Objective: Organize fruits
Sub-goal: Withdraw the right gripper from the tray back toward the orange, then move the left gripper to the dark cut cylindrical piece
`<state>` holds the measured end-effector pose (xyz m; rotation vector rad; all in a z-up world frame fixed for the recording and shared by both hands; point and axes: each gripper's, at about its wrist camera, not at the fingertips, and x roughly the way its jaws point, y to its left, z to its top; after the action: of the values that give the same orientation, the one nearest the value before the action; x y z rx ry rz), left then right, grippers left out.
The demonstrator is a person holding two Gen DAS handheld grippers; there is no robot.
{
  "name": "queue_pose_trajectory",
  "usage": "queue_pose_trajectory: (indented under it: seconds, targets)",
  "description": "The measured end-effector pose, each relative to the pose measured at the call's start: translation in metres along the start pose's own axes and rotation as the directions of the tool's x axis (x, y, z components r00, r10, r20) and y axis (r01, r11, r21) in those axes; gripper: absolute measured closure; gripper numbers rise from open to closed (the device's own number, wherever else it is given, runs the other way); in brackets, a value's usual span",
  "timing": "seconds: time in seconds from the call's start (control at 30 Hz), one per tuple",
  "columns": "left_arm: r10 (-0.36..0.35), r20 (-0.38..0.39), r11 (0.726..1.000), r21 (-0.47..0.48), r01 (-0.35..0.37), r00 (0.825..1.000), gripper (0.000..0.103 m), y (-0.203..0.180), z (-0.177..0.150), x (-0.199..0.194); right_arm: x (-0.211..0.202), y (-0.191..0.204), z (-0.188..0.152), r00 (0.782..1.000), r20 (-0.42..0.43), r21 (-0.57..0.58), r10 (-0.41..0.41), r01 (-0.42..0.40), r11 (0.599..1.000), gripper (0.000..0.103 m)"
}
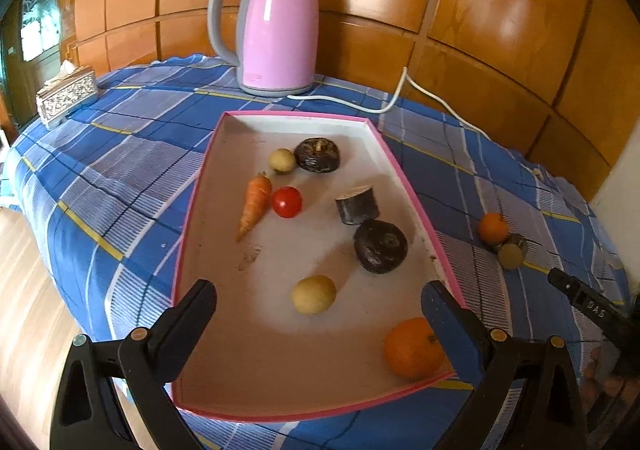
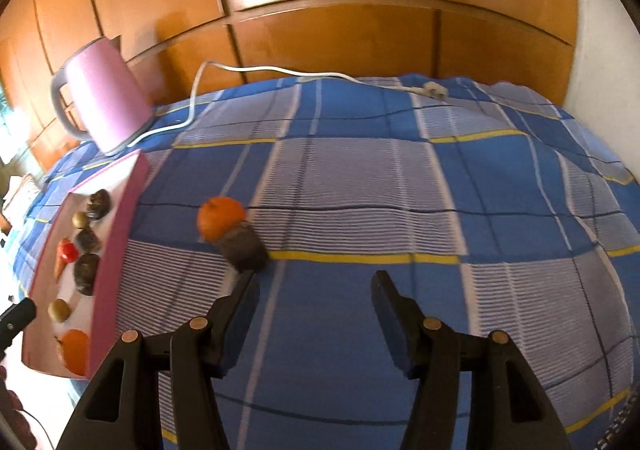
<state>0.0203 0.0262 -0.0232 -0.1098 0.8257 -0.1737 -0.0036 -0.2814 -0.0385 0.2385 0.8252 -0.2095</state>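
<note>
right gripper (image 2: 316, 286) jaws spread, empty — dark stub (image 2: 243, 248) lies just ahead of its left finger, long axis running up-left toward the orange (image 2: 220, 217) it touches, both on cloth right of the tray (image 2: 120, 226) | left gripper (image 1: 320, 298) parted, empty, over the tray's near edge — farther off | blue check tablecloth (image 2: 360, 178), pink kettle (image 1: 276, 30) at back edge, wood panelling
</note>
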Motion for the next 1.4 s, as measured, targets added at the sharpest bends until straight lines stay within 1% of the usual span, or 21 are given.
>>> queue_pose_trajectory:
  seconds: [0.1,0.2,0.33,0.4,0.43,0.5,0.6,0.67,0.77,0.8,0.93,1.0,1.07,1.13,1.27,1.3,1.37,1.4]
  targets:
    - [-0.028,0.011,1.0,0.013,0.028,1.0,0.0,-0.005,0.001,-0.002,-0.002,-0.009,-0.004,0.999,0.003,0.007,-0.036,0.036,0.999,0.044]
    - [-0.052,0.047,0.998,0.045,0.05,0.998,0.0,-0.015,0.005,-0.008,-0.004,-0.016,-0.007,0.998,0.006,0.009,-0.063,0.063,0.998,0.044]
    - [-0.119,0.049,0.989,0.096,0.114,0.992,0.0,-0.034,0.014,-0.009,-0.011,-0.023,-0.009,0.994,0.026,0.0,-0.106,0.106,0.994,0.044]
    - [-0.146,0.038,0.983,0.121,0.14,0.989,0.0,-0.046,0.018,-0.007,-0.016,-0.024,-0.009,0.992,0.04,-0.007,-0.119,0.12,0.993,0.044]
    - [-0.177,0.017,0.975,0.137,0.173,0.984,0.0,-0.055,0.02,-0.005,-0.018,-0.026,-0.01,0.991,0.042,-0.006,-0.124,0.125,0.992,0.043]
    - [-0.2,-0.01,0.967,0.158,0.199,0.98,0.0,-0.067,0.022,-0.002,-0.019,-0.031,-0.011,0.989,0.043,0.007,-0.139,0.139,0.99,0.042]
    - [-0.215,-0.04,0.955,0.198,0.219,0.976,0.0,-0.088,0.024,0.002,-0.019,-0.039,-0.013,0.984,0.041,0.032,-0.172,0.171,0.985,0.042]
    - [-0.223,-0.069,0.949,0.214,0.233,0.972,0.0,-0.101,0.028,0.007,-0.019,-0.042,-0.014,0.983,0.039,0.041,-0.177,0.176,0.984,0.042]
    - [-0.213,-0.088,0.946,0.23,0.228,0.973,0.0,-0.117,0.03,0.014,-0.021,-0.045,-0.015,0.983,0.041,0.039,-0.179,0.178,0.983,0.042]
    - [-0.221,-0.094,0.944,0.231,0.237,0.971,0.0,-0.12,0.031,0.016,-0.021,-0.045,-0.016,0.983,0.041,0.037,-0.178,0.177,0.984,0.042]
    - [-0.238,-0.121,0.936,0.238,0.261,0.964,0.001,-0.134,0.032,0.022,-0.021,-0.046,-0.018,0.985,0.042,0.034,-0.165,0.164,0.986,0.042]
    - [-0.238,-0.126,0.936,0.235,0.263,0.963,0.002,-0.137,0.031,0.025,-0.02,-0.048,-0.018,0.986,0.039,0.04,-0.159,0.158,0.987,0.042]
    - [-0.244,-0.13,0.935,0.231,0.269,0.961,0.002,-0.138,0.032,0.026,-0.019,-0.047,-0.017,0.992,0.034,0.043,-0.125,0.123,0.991,0.042]
    - [-0.24,-0.132,0.934,0.237,0.266,0.962,0.002,-0.139,0.032,0.028,-0.018,-0.042,-0.017,0.995,0.035,0.016,-0.09,0.09,0.996,0.042]
    - [-0.236,-0.138,0.93,0.254,0.265,0.962,0.004,-0.146,0.032,0.032,-0.017,-0.037,-0.018,0.996,0.037,-0.002,-0.087,0.087,0.996,0.042]
    - [-0.24,-0.147,0.928,0.257,0.271,0.96,0.006,-0.15,0.032,0.035,-0.017,-0.039,-0.018,0.994,0.04,0.001,-0.101,0.101,0.995,0.042]
    - [-0.251,-0.171,0.921,0.261,0.289,0.953,0.013,-0.156,0.03,0.041,-0.019,-0.045,-0.017,0.99,0.042,0.021,-0.132,0.131,0.991,0.042]
    - [-0.253,-0.181,0.919,0.261,0.295,0.95,0.02,-0.159,0.03,0.043,-0.019,-0.048,-0.016,0.99,0.041,0.033,-0.137,0.135,0.99,0.042]
